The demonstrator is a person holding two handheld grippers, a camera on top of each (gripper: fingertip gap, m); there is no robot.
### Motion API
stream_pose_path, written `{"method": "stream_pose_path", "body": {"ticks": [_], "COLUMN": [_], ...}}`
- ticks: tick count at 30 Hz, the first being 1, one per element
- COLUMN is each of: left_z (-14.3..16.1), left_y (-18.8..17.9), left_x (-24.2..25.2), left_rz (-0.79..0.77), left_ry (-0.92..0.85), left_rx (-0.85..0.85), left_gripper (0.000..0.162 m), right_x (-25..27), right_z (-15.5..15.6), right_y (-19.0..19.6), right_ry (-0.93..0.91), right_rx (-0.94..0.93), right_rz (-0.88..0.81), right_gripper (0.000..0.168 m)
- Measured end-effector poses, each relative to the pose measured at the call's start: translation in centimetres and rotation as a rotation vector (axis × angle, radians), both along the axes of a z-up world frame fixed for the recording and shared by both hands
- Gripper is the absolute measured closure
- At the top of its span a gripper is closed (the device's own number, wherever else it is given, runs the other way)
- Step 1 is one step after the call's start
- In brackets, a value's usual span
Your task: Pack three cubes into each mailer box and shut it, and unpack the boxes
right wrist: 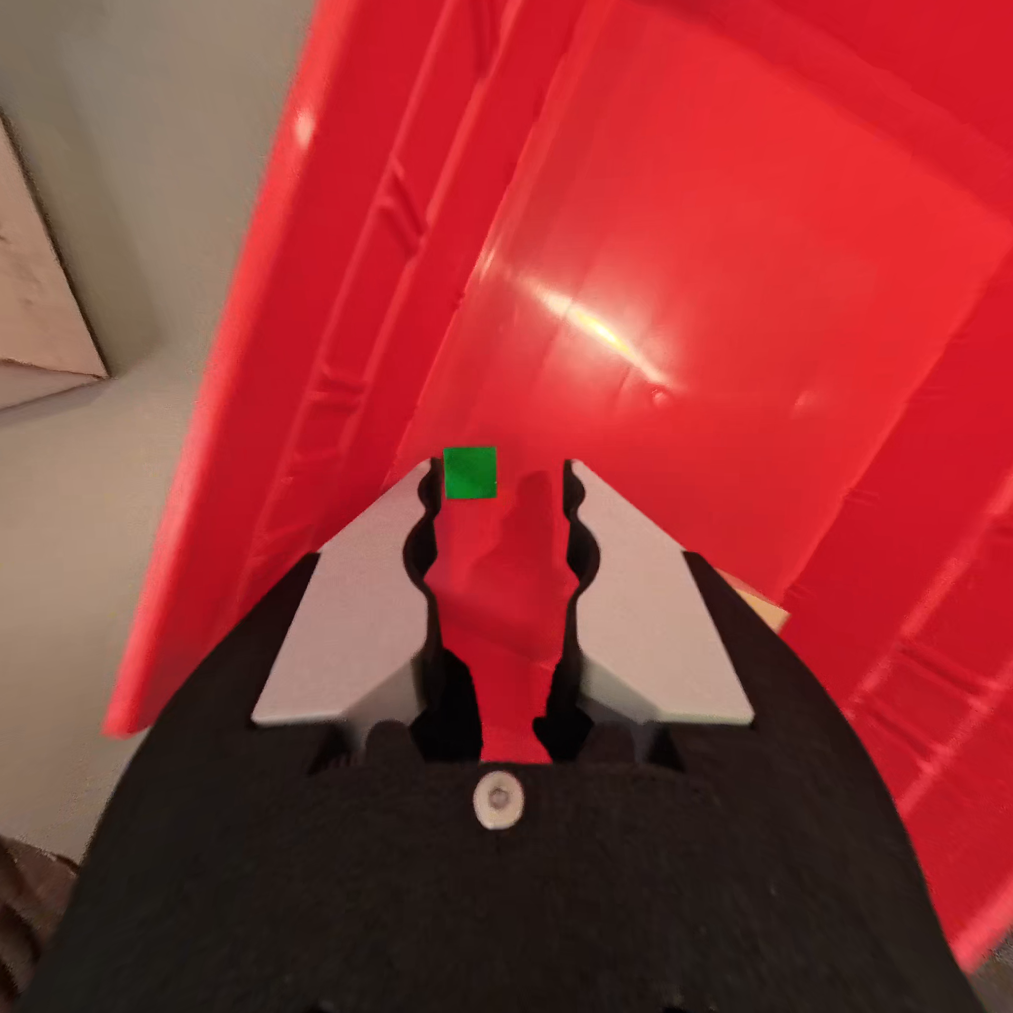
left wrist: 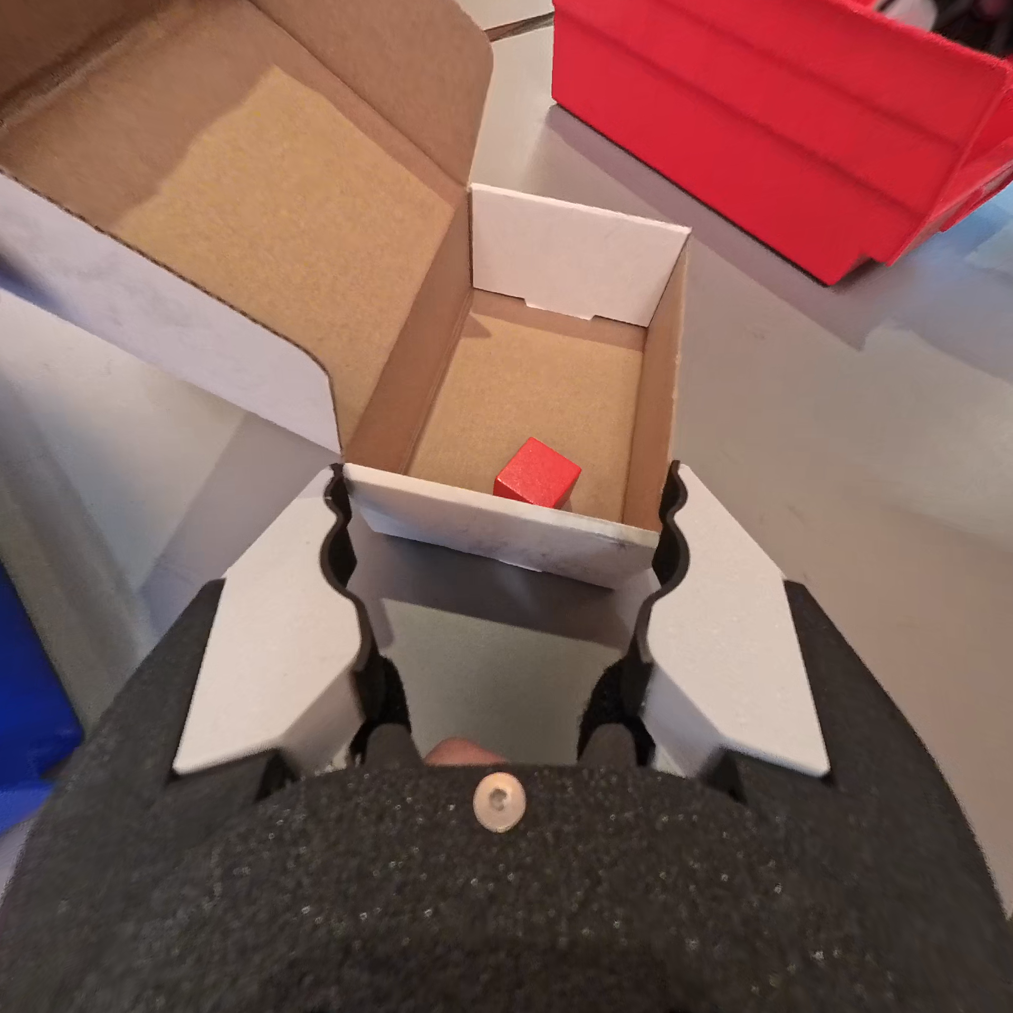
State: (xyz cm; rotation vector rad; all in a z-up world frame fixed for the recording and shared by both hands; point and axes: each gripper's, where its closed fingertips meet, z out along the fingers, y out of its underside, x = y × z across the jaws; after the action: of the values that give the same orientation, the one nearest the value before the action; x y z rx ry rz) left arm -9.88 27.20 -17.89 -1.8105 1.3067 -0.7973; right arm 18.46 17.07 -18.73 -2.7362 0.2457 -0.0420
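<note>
On the pale grey table (left wrist: 822, 493), seen from the left wrist view, a white mailer box (left wrist: 504, 542) stands open with its brown cardboard lid (left wrist: 263, 181) swung up and back to the left. Inside lies a single red cube (left wrist: 534, 476), resting on the brown floor of the box close to the near wall and turned at a slight angle. The left gripper (left wrist: 504, 477) hovers above the near end of the box with its jaws spread wide, roughly as wide as the box itself, and nothing is held between them. Its two fingertips sit just outside the near corners of the box; whether they touch the cardboard cannot be told. Farther off to the right stands a red plastic bin (left wrist: 767, 126), well apart from the box, and a blue bin (left wrist: 27, 712) shows at the near left edge.

From the right wrist view, the right gripper (right wrist: 501, 466) reaches down into the red plastic bin (right wrist: 712, 246), whose glossy floor fills most of the picture. Its jaws stand partly apart, a moderate gap, gripping nothing. A green cube (right wrist: 470, 472) lies on the bin floor just beyond the tips, close against the left fingertip (right wrist: 425, 477) and off centre in the gap. A corner of the mailer box (right wrist: 38, 307) shows on the table at the far left.
</note>
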Motion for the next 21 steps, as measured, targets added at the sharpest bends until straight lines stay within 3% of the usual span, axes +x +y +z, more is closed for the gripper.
{"method": "stream_pose_path", "body": {"ticks": [1,7,10,14,17,21], "left_z": [0.0,0.0,0.0,0.0,0.0,0.0], "left_y": [0.0,-1.2,-1.7,-1.9,-2.0,-2.2], "left_x": [0.0,-0.7,-1.1,-1.2,-1.2,-1.3], "left_rz": [-0.021,-0.247,-0.293,-0.310,-0.312,-0.319], "left_ry": [0.000,0.004,0.015,0.009,0.003,-0.001], "left_rx": [-0.001,-0.012,-0.007,-0.009,-0.009,-0.009], "left_gripper": [0.052,0.052,0.052,0.052,0.052,0.052], "right_x": [0.2,-4.8,-12.7,-23.3,-27.1,-28.7], "right_z": [1.8,15.5,18.8,14.6,9.1,3.1], "right_y": [0.4,3.9,5.4,5.9,6.8,7.0], "right_ry": [-0.014,-0.098,-0.078,-0.053,-0.055,0.039], "right_rx": [0.054,0.498,0.608,0.450,0.321,0.126], "right_rz": [-0.005,0.132,0.389,0.812,0.948,0.985], "right_gripper": [0.124,0.121,0.117,0.118,0.127,0.129]}}
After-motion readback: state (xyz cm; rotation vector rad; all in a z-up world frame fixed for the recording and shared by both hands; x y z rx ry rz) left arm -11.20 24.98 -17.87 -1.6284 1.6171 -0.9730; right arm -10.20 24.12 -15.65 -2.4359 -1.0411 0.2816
